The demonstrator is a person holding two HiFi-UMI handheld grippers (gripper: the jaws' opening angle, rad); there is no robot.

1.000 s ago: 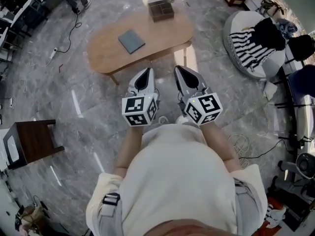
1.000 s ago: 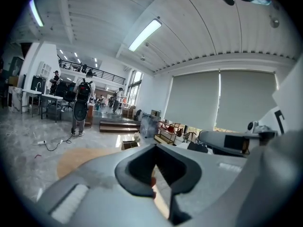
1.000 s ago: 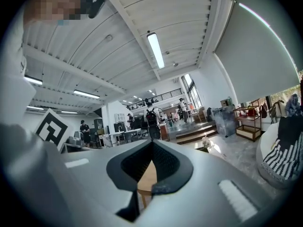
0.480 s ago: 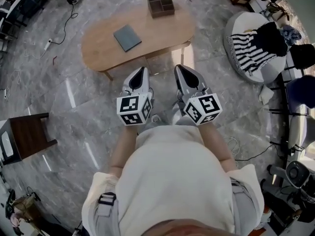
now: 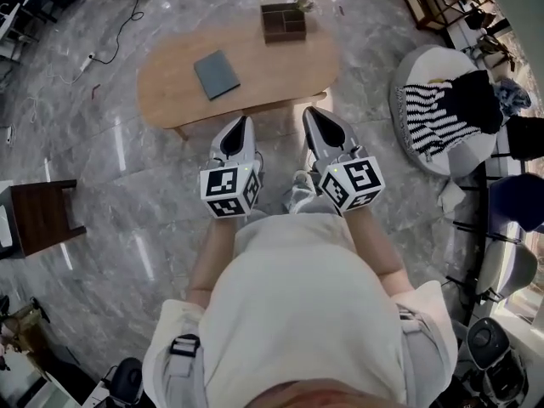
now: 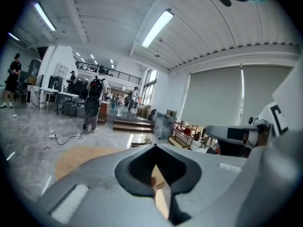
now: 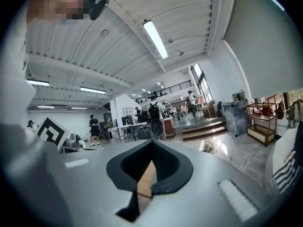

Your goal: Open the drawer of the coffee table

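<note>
Facing the wooden coffee table (image 5: pixel 272 70), left gripper (image 5: pixel 241 122) and right gripper (image 5: pixel 314 113) were side by side, jaws fully closed, both empty.

Pad (image 5: pixel 216 75) and tray (image 5: pixel 283 21) (farther back) lie on coffee table (image 5: pixel 167 92).

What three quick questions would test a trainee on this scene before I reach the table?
1. True or false: the left gripper and right gripper are both shut.
2. What lies in the middle of the table? A) grey book B) mug C) laptop
3. Fill in: the dark tray sits at the table's ___ edge, near or far from the grippers.
Key: 1 true; 2 A; 3 far.
</note>
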